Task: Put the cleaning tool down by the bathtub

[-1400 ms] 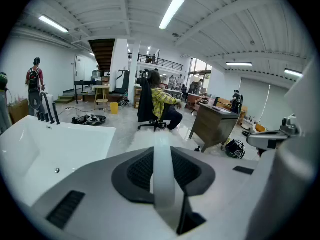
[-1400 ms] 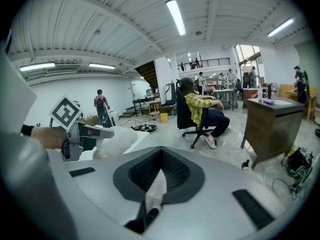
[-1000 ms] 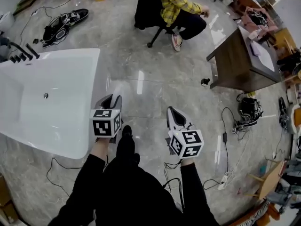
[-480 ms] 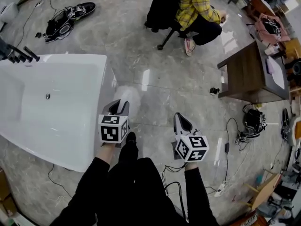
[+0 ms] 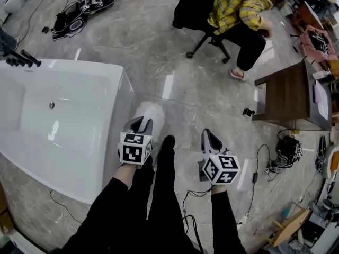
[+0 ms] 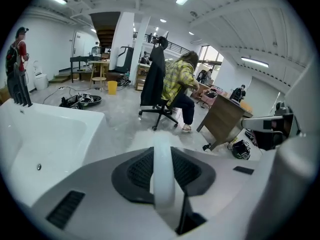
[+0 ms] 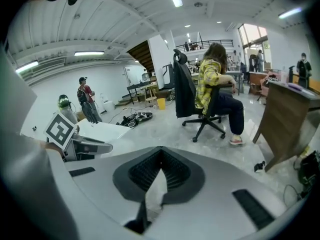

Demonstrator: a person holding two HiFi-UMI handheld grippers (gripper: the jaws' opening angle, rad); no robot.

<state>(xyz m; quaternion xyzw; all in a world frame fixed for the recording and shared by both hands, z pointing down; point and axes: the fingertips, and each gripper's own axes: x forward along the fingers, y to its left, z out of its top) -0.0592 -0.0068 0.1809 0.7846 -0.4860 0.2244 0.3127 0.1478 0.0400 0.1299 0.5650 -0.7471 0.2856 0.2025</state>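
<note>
Beside the right wall of the white bathtub (image 5: 69, 63), low over the grey stone floor (image 5: 175, 67), my left tongs (image 5: 139, 121) point forward and are clamped on the white handle of the cleaning tool (image 5: 150, 111). In the left gripper view that handle runs straight down the middle between the two black pads, and both press on it. The tool's pale, fluffy head sits just ahead of the tong tips, close to the tub wall. It is blurred from above, so I cannot tell whether it touches the floor or the tub.

My right tongs (image 5: 208, 135) hang about level with the left, well apart from the tool and out over the floor. In the right gripper view the jaws meet at the tips and grip nothing.

A black shoe (image 5: 168, 143) of the person carrying the rig is planted between the two grippers.

Black tap fittings (image 5: 21, 60) stand at the tub's far left corner. A heap of black gear (image 5: 79, 16) lies on the floor beyond it.

Further out, a seated person in a yellow checked shirt (image 5: 238, 7) is on a black office chair (image 5: 204, 44). To the right stands a dark wooden bench (image 5: 288, 97) with papers at its far end. More black equipment (image 5: 286, 144) lies on the floor near the bench's front.
</note>
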